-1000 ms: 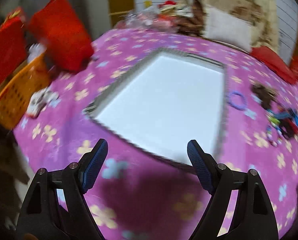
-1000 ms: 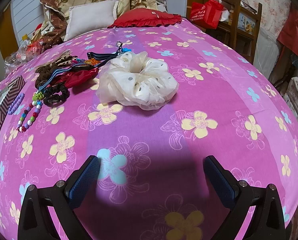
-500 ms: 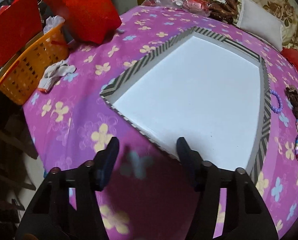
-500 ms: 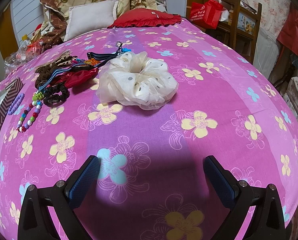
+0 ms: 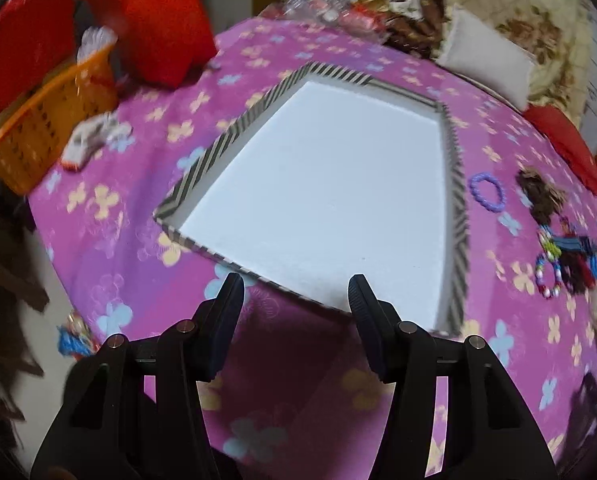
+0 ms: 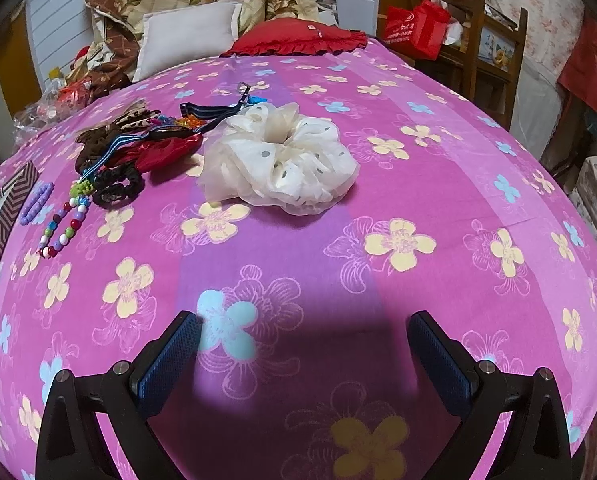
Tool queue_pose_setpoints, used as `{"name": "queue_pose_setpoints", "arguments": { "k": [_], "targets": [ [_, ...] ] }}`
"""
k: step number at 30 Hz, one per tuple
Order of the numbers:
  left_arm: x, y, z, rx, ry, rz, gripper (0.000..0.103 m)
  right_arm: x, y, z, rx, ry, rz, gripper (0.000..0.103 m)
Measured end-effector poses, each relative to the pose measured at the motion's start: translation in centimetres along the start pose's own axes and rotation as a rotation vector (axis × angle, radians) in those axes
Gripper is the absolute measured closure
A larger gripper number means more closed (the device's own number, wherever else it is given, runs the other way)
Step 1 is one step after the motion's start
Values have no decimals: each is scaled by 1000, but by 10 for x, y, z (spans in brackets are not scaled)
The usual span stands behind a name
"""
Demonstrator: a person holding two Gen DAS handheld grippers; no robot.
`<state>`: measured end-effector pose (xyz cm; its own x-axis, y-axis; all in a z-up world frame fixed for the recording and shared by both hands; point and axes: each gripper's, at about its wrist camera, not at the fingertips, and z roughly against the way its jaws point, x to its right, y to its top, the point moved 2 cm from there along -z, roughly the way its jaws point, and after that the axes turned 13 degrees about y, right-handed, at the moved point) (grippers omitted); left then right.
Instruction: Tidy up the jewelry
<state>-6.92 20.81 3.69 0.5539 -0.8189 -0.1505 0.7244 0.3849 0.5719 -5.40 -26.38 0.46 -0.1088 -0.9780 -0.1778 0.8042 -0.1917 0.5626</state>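
Left wrist view: the left gripper [image 5: 294, 294] hangs over the near edge of the striped-rim tray [image 5: 202, 168], its jaws about half apart with nothing between them. The tray's white floor is bare. Right of it lies a purple bead bracelet [image 5: 486, 192], light and stiff enough to pinch by its ring; further right sits the jumbled pile of hair ties [image 5: 570, 256]. An orange basket [image 5: 46, 120] and a red bag [image 5: 154, 16] stand far left, out of the way.

Right wrist view: the right gripper [image 6: 302, 344] hovers above the flowered bedspread [image 6: 418, 184], jaws wide and empty. Ahead lies a cream scrunchie [image 6: 282, 164], soft, light and bulky, best taken by a bunched fold. Left of it, a coloured bead bracelet [image 6: 64, 228] touches tangled dark ties [image 6: 118, 188], which may drag along.
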Motion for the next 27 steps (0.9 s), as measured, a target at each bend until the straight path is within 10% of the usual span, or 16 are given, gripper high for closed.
{"name": "queue_pose_setpoints", "arguments": {
  "k": [16, 27],
  "targets": [
    [8, -20, 91, 176, -136, -122, 48, -16, -10, 35, 69, -40, 73, 15],
    [19, -35, 130, 226, -198, -204, 48, -51, -15, 103, 186, 105, 70, 15]
  ]
}}
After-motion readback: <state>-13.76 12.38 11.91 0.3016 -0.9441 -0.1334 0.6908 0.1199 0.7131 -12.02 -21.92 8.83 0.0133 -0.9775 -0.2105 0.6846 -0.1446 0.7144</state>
